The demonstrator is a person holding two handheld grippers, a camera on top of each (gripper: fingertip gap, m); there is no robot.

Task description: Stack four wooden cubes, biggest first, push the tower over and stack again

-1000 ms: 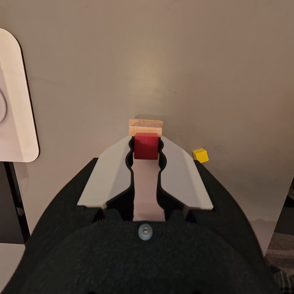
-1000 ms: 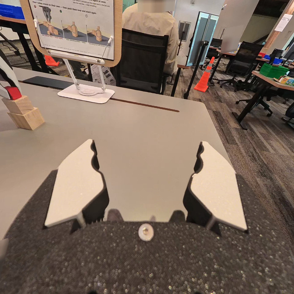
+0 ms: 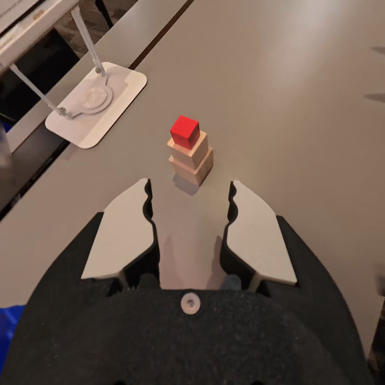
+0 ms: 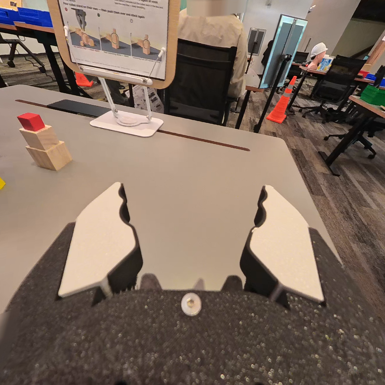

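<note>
Grey worktop (image 4: 198,166), matte, dark slot along far edge. Tower of 3 near left edge: large wooden cube (image 4: 50,155), medium wooden cube (image 4: 39,136), red cube (image 4: 31,121) on top. Yellow cube (image 4: 1,183) beside it. Left tongs (image 3: 190,188) wide, empty; right tongs (image 4: 192,190) wide, empty. White stand base (image 4: 127,125) by far edge. Carpeted office beyond, orange cone (image 4: 280,108).

Left gripper (image 3: 190,183): black, coarse-textured housing with a rounded outline, carrying two flat pale-grey fingers (image 3: 123,233) with black wavy inner edges. One silver screw (image 3: 190,309) sits centred on the housing (washer beneath it). Right gripper (image 4: 192,187): same build, housing speckled grey, one matching screw (image 4: 191,306).
</note>
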